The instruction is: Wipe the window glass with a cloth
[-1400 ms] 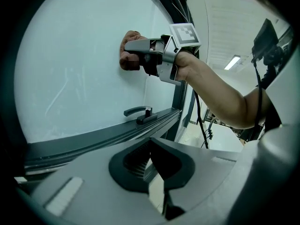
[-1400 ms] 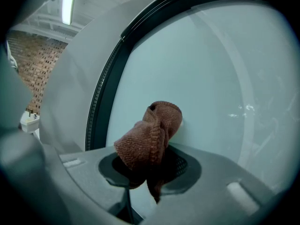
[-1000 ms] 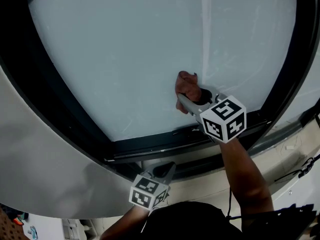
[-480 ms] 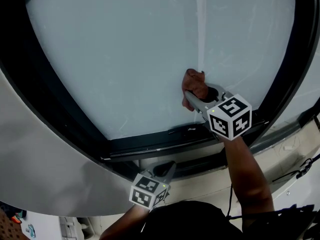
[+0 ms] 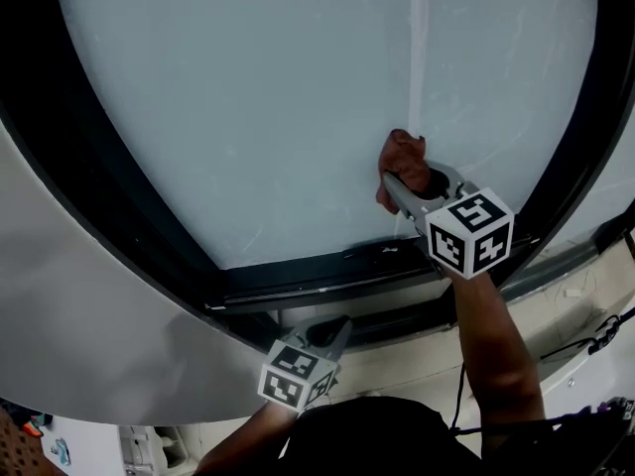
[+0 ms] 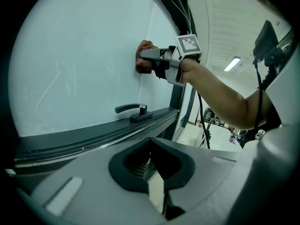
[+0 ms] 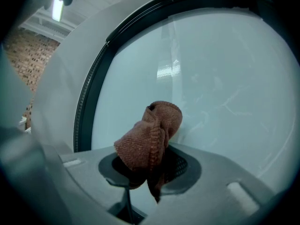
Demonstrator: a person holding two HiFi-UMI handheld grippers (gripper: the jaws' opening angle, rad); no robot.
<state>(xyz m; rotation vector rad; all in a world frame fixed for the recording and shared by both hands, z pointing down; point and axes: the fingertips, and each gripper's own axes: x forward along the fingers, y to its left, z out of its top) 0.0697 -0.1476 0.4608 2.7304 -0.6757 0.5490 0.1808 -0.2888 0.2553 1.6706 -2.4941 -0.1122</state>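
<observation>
The left tool [image 5: 340, 331] hangs low by the body, jaws together on nothing. The right tool [image 5: 393, 182] clamps the bunched brown cloth [image 5: 404, 153] against the window glass [image 5: 248, 97], near its lower frame. Best to press evenly and overlap the strokes, so the faint streaks lift.

Brick wall [image 7: 33, 62] left, strip light [image 6: 233, 63] on ceiling
</observation>
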